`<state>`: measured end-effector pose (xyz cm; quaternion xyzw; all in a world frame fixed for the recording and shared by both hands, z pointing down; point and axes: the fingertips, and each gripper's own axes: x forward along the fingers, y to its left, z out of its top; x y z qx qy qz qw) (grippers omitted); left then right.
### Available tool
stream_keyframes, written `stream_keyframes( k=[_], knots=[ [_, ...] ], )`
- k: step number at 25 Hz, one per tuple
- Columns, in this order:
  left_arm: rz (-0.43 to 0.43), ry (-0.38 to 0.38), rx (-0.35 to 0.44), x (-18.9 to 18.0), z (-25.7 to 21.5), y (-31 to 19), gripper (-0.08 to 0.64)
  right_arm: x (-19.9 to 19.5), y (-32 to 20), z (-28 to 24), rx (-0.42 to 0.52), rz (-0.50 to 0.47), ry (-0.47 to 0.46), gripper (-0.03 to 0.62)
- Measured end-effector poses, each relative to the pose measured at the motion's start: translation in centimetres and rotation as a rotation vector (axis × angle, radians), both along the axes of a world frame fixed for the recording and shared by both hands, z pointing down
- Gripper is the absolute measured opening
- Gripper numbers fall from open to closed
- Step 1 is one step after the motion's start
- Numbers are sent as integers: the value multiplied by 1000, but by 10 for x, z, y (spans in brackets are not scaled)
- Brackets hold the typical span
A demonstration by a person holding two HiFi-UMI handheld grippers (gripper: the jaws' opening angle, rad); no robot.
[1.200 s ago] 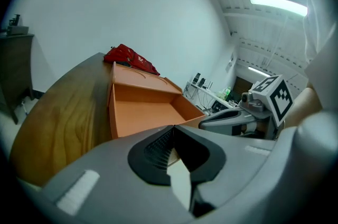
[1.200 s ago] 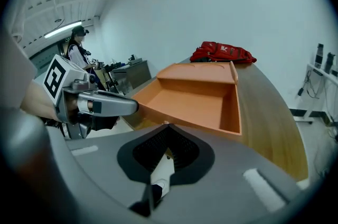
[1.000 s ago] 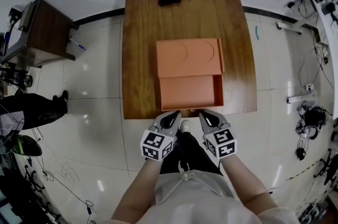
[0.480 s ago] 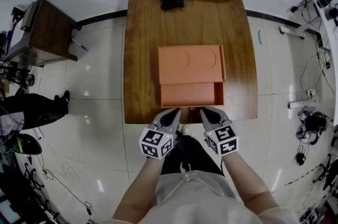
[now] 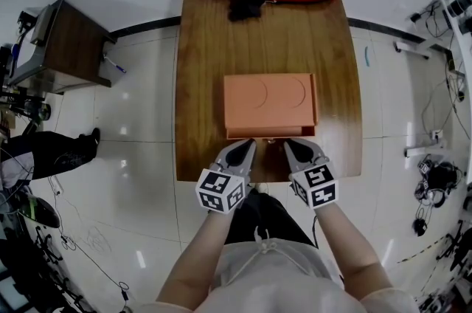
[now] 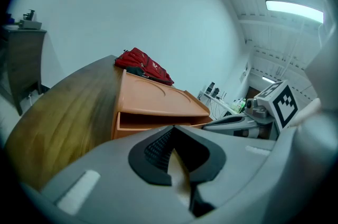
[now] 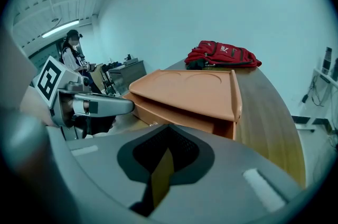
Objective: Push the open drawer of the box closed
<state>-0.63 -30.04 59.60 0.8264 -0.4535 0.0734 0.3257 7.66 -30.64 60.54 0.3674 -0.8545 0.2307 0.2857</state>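
While drawer (image 5: pixel 270 133) juts slightly from box (image 5: pixel 270 99), left gripper (image 5: pixel 246 145), right gripper (image 5: pixel 290 145) adjacent.

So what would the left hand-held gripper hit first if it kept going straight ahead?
Probably the nearly closed drawer front of the orange rectangular box, just ahead of the left hand-held gripper; contact unclear.

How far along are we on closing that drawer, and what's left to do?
Mostly done: the drawer shows only as a thin strip past the front of the orange box. In hand: the left gripper and right gripper, both shut and empty, have their tips at the drawer's front. Left: a last short push until it sits flush; the left gripper view shows a dark gap under the box top.
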Motion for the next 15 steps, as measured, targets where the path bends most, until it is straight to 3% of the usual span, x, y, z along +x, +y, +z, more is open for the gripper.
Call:
stream_keyframes(
  k=[15],
  knots=[
    [-5,-23,1,-2,2,-26,6,-1,-27,4,-33,33,-27,3]
  ],
)
